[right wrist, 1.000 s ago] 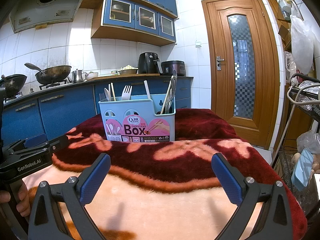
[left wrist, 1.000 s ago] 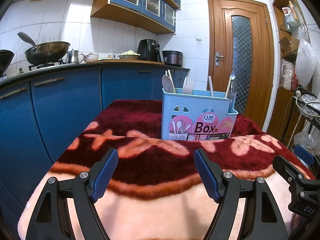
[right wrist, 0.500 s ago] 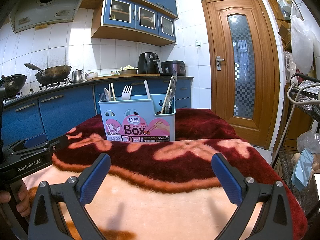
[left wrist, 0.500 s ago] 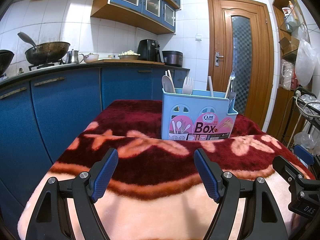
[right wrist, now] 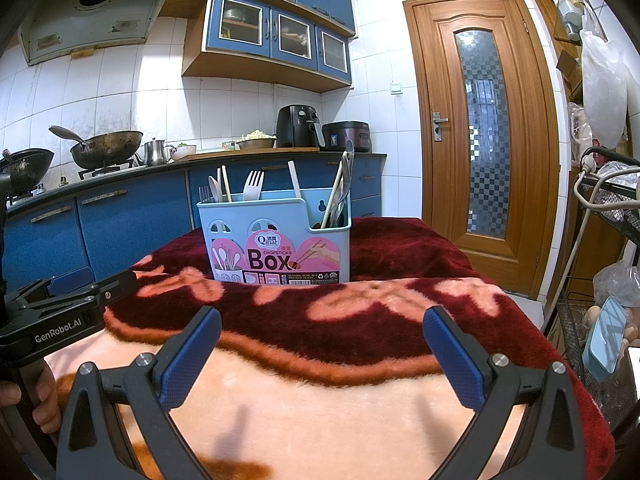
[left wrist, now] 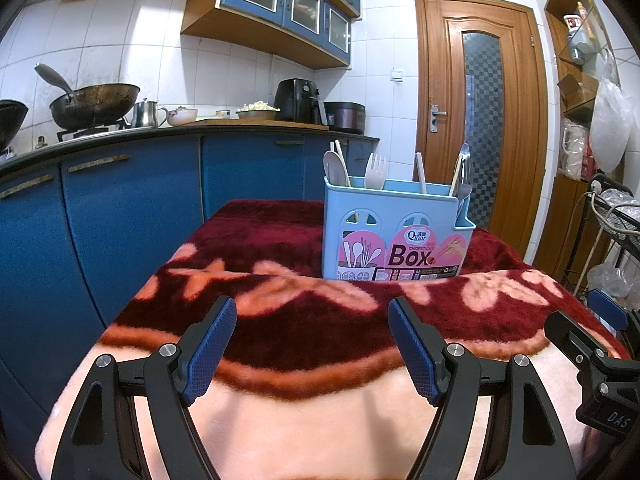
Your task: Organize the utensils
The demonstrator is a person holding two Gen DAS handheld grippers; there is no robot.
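On the far part of the blanket-covered table (left wrist: 280, 432) stands the light blue utensil box (left wrist: 394, 232), upright, with a pink label reading "Box" on its front wall. A white spoon (left wrist: 335, 168), a white fork (left wrist: 375, 171), pale chopsticks (right wrist: 226, 183) and, in the lower side compartment at the right, metal utensils (right wrist: 345, 184) stick up from it. Only their upper ends show; the box walls hide the rest, and how the inside is divided cannot be made out beyond that side pocket. A small dark fork (right wrist: 204, 194) at the box's left edge is barely legible in the right wrist view.

Well short of the box, the left gripper (left wrist: 312, 340) points slightly downward over the pale near part of the blanket, its blue-padded fingers (left wrist: 208, 350) spread wide with nothing between them. The right gripper (right wrist: 322, 354) sits in the same attitude, fingers (right wrist: 454, 360) likewise parted and empty. Each gripper's body is cut off by the bottom of its own view. In the right wrist view a hand (right wrist: 38, 390) grasps the left gripper's handle at the left edge, mostly out of frame.

Behind the table run blue kitchen cabinets (left wrist: 132, 216) with a wok (left wrist: 94, 104) on the stove, and a wooden door (right wrist: 482, 136) stands to the right.
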